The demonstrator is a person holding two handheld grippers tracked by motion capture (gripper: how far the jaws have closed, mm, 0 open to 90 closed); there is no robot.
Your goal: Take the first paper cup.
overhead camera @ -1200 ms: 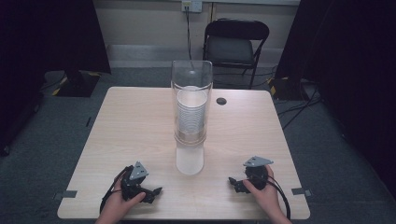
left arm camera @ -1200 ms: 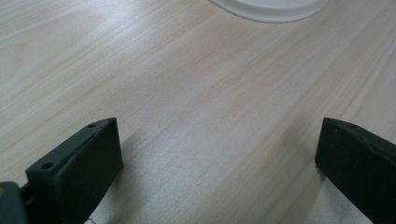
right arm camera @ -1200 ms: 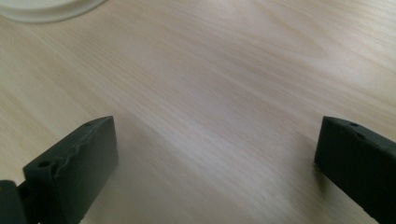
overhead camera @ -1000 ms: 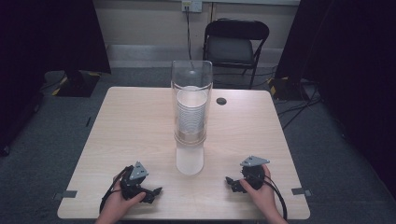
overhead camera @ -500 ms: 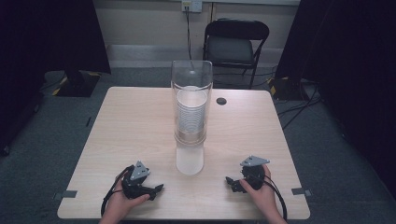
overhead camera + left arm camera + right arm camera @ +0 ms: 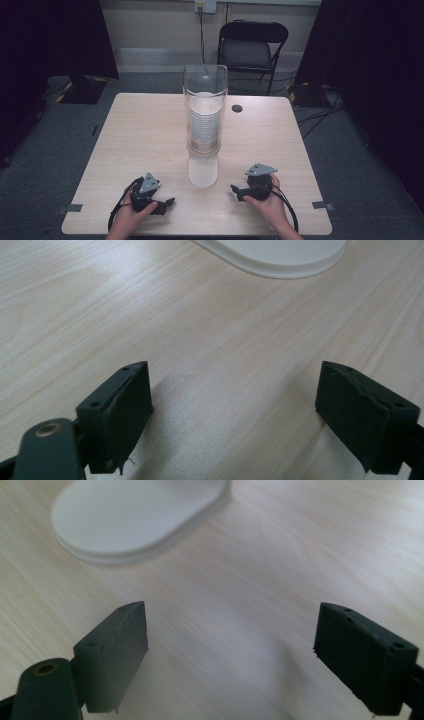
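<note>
Both tools, left tool (image 6: 162,203) and right tool (image 6: 239,190), rest wide open and empty on the table (image 6: 140,135), flanking the tall clear cylinder (image 6: 204,125) standing mid-table. Looks like pre-start; next move likely means reaching in toward its white base (image 6: 280,257).

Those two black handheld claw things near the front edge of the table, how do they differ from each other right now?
The left gripper sits nearer the table's front edge, while the right gripper sits slightly farther in. The left gripper lies left of the tall clear cylinder and points right toward its white base; the right gripper lies on the other side and points left. Both rest low over bare wood, each held in one hand, jaws wide open and empty.
</note>
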